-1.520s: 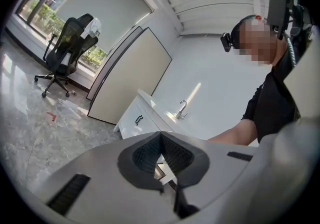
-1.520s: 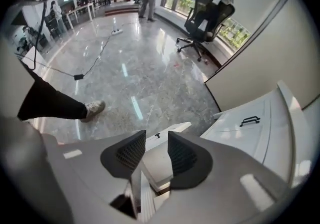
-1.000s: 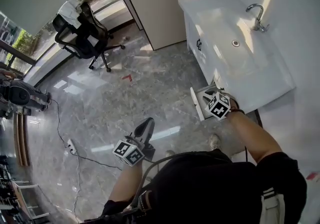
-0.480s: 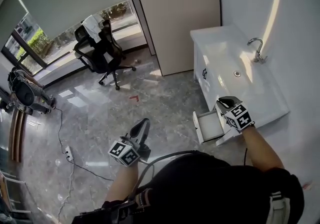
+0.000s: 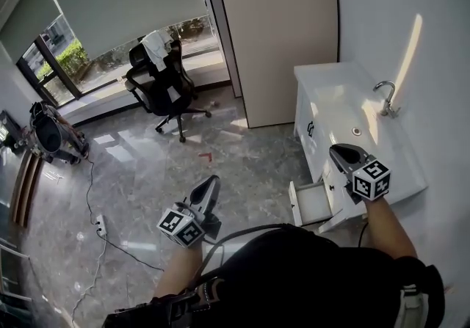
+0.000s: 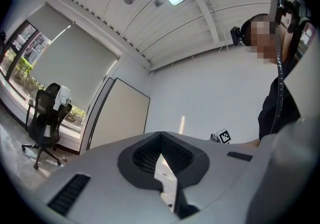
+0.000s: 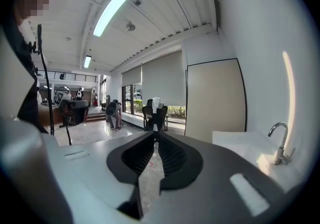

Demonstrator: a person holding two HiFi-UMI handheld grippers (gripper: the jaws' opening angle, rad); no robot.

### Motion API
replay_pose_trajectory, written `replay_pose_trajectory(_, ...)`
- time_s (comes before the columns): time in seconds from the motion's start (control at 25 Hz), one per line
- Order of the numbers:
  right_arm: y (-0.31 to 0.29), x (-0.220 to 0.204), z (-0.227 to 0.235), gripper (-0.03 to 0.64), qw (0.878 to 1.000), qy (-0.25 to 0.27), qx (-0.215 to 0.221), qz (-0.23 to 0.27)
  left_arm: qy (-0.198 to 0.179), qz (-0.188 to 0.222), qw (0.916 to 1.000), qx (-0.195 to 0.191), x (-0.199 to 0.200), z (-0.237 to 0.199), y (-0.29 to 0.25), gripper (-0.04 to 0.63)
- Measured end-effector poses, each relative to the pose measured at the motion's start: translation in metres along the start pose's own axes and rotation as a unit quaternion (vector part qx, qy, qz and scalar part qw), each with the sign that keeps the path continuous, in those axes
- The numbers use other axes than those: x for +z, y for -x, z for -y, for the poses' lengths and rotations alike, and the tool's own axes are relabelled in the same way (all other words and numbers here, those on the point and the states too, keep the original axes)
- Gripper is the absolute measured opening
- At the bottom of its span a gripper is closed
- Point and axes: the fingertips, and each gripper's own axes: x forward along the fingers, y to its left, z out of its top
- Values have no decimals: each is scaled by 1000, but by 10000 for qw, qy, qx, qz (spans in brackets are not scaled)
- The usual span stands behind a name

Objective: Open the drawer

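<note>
The small white drawer (image 5: 310, 202) stands pulled out of the white vanity cabinet (image 5: 332, 103), low on its near end. My right gripper (image 5: 339, 151) is raised above the drawer, over the vanity's front edge, clear of it and pointing roughly level. Its jaws are closing, the tips nearly together, with nothing between them (image 7: 154, 135). My left gripper (image 5: 210, 186) hangs over the marble floor well left of the vanity, shut and empty (image 6: 161, 135). The drawer's inside looks bare.
A basin with a chrome faucet (image 5: 385, 99) tops the vanity against the right wall. A beige panel (image 5: 283, 33) stands behind it. A black office chair (image 5: 165, 84) sits by the window. A power strip (image 5: 99, 225) with its cable lies on the floor at left.
Both grippers have risen. The right one lifted away from the open drawer to above the vanity's edge. The drawer stays pulled out. The head view has tilted up toward the room.
</note>
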Motion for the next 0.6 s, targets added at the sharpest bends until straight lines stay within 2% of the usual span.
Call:
replay_pose_trajectory(0.16,3,18,-6,2,9981,-385,281,382,-202,68,9998,3,14,5,-2,0)
replay_pose_trajectory(0.4,-7,34,-21,0,9932,-519,795,670,-442,45,9990,63,32,6,-3,0)
replay_pose_trajectory(0.52,-9,35,-30,0,9922,-363,1006,646,-506,28,9987,17,33,10,-4,0)
replay_pose_trajectory(0.6,-12,33,-31,0,9936,-187,980,538,-491,26,9988,-30,32,11,-5,0)
